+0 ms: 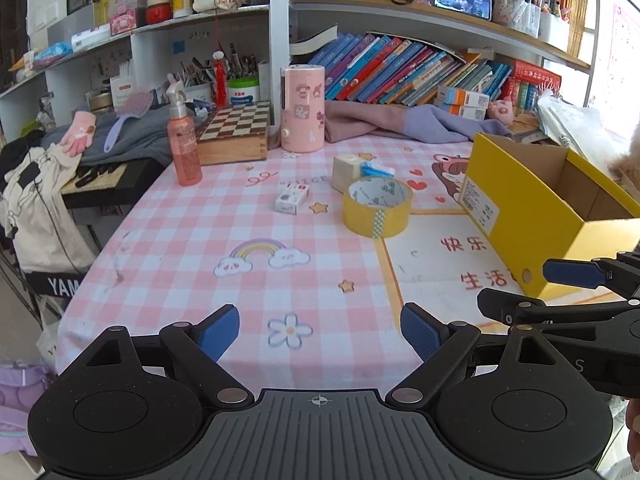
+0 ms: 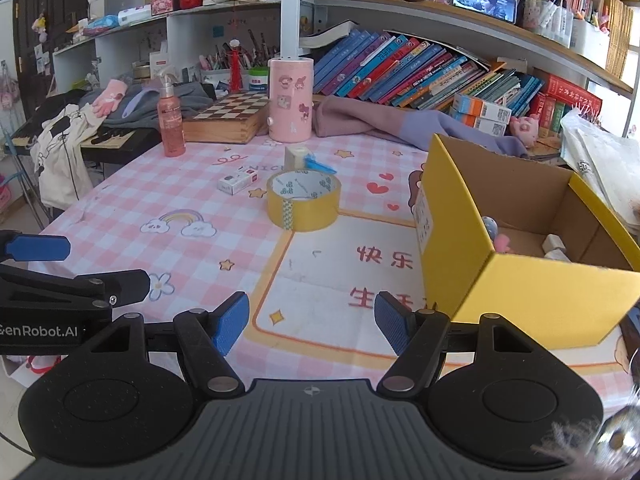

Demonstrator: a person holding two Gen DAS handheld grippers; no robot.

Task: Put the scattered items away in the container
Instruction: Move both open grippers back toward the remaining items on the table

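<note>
Both claws, left claw (image 1: 320, 334) and right claw (image 2: 312, 322), hang open and empty; next likely grasp: tape roll (image 1: 377, 208) at frame centre, bound for the yellow box (image 1: 532, 216).

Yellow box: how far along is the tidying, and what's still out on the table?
Done: the yellow box already holds a few small items on its floor. In hand: nothing; the left hand-held gripper and right hand-held gripper are both open and empty. Left: the tape roll, the small white carton and the cream block with a blue piece.
</note>
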